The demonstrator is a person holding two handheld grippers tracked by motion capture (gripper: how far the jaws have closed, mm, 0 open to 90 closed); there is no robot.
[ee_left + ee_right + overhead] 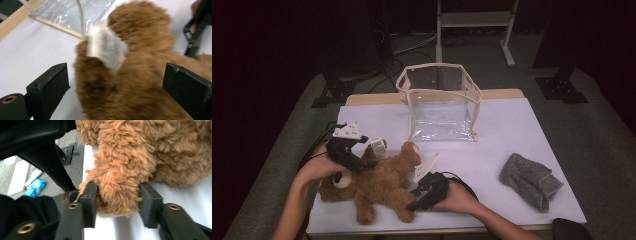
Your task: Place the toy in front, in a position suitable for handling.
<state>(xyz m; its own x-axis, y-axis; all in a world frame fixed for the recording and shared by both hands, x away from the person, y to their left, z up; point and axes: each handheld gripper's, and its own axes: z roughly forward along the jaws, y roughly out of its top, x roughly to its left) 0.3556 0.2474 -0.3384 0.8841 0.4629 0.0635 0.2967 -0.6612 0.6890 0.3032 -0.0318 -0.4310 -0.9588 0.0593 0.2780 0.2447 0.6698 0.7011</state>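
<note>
Brown teddy bear (379,185): lying at the near left of the white table (512,135), paper tag (106,47) on its upper side. Right gripper (414,204): jaws clamped on one bear leg at the near edge. Left gripper (362,162): jaws spread wide, straddling the bear's body, pads clear of the fur. Beyond: clear bag (439,102), upright. Far right: grey cloth (529,181).

Your left hand (314,167) holds the left gripper (357,162) low and tilted down, and its jaws stand wide apart. Your right hand (457,197) holds the right gripper (412,204) low and nearly flat, pointing to your left. Its jaws are pulled in, with both pads (90,202) pressing. Both forearms reach in from the bottom edge.
</note>
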